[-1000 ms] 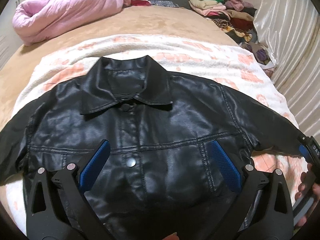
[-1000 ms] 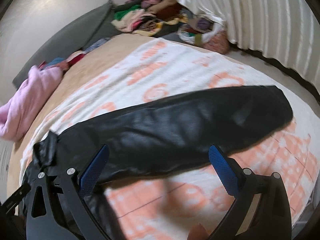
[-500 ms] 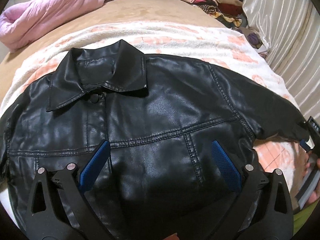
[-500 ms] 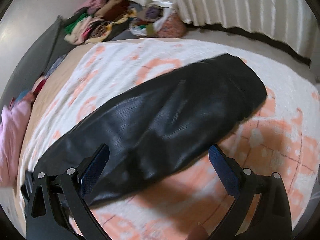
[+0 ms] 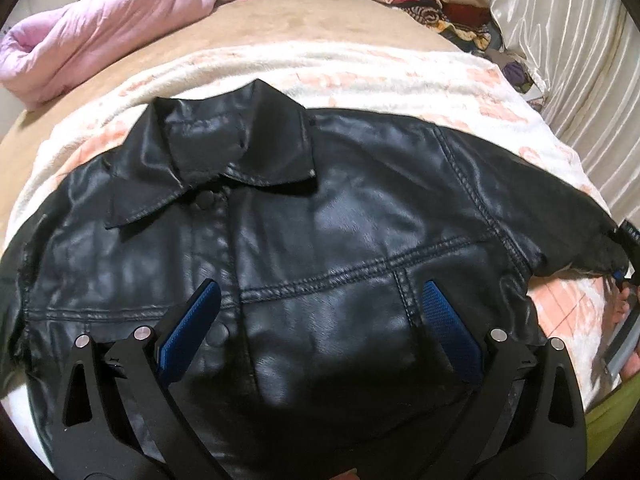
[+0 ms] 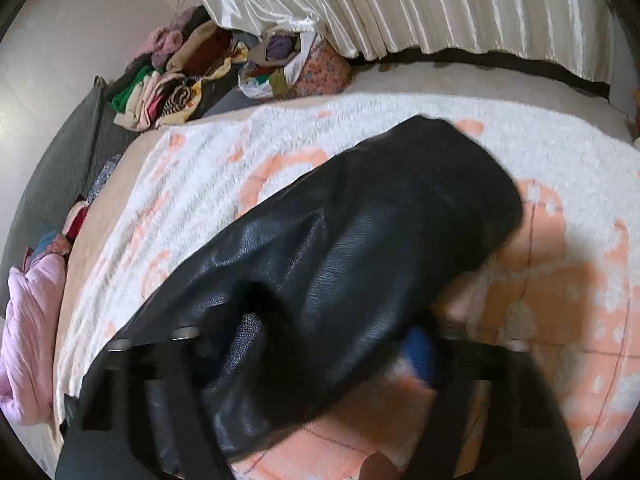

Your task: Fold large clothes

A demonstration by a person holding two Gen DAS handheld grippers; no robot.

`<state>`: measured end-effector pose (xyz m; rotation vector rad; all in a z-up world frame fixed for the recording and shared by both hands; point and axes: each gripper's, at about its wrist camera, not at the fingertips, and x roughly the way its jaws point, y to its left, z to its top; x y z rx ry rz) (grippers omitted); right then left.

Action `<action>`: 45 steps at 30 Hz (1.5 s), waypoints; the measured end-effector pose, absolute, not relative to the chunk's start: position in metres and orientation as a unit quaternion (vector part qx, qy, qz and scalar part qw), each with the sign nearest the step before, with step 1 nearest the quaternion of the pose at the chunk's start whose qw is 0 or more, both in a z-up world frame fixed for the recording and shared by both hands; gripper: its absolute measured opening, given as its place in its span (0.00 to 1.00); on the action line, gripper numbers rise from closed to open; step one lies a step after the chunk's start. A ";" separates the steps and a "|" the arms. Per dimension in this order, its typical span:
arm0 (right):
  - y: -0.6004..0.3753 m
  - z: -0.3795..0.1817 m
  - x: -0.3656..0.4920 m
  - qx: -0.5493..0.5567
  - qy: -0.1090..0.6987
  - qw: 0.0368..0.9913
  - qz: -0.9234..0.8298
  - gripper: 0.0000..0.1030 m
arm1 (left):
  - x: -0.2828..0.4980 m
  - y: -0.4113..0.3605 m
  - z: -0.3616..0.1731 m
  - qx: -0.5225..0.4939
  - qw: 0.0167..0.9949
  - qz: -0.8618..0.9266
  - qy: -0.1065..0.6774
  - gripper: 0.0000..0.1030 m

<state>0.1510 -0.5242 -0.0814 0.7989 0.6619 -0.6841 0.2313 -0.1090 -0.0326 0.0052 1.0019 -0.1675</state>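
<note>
the bed (image 5: 132,60) carries a white and peach blanket (image 5: 380,76), and on it the black leather jacket (image 5: 320,240) lies front up, collar (image 5: 224,148) towards the far side and both sleeves out to the sides. judged from this, the fold has barely begun: the body is flat and the right sleeve (image 6: 360,248) looks to be the first part taken in hand. the left tool (image 5: 318,330) hovers over the lower front with its blue pads spread wide, gripping nothing. the right tool (image 6: 332,344) is blurred and partly hidden by the sleeve (whether it pinches the leather cannot be told). next the sleeve likely needs carrying across the chest. a floral bag (image 6: 316,68) beyond the bed holds bundled clothes.
</note>
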 end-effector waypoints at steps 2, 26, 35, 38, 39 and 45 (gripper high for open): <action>-0.528 -0.080 0.149 0.381 0.298 0.818 -0.311 0.28 | 0.233 -0.104 -0.029 -0.007 0.872 -0.083 0.482 0.91; -0.446 0.057 0.166 0.247 0.188 0.943 -0.117 0.07 | 0.225 -0.035 0.014 -0.085 0.879 -0.092 0.461 0.91; -0.383 0.091 0.186 0.179 0.188 0.964 -0.056 0.07 | 0.219 -0.004 0.033 -0.115 0.881 -0.091 0.450 0.91; -0.364 0.101 0.189 0.165 0.182 0.969 -0.035 0.07 | 0.216 0.007 0.040 -0.113 0.885 -0.083 0.443 0.91; -0.358 0.104 0.189 0.161 0.179 0.970 -0.025 0.07 | 0.215 0.011 0.042 -0.117 0.887 -0.082 0.440 0.91; -0.310 0.123 0.190 0.129 0.166 0.977 0.026 0.06 | 0.211 0.039 0.052 -0.143 0.889 -0.078 0.428 0.91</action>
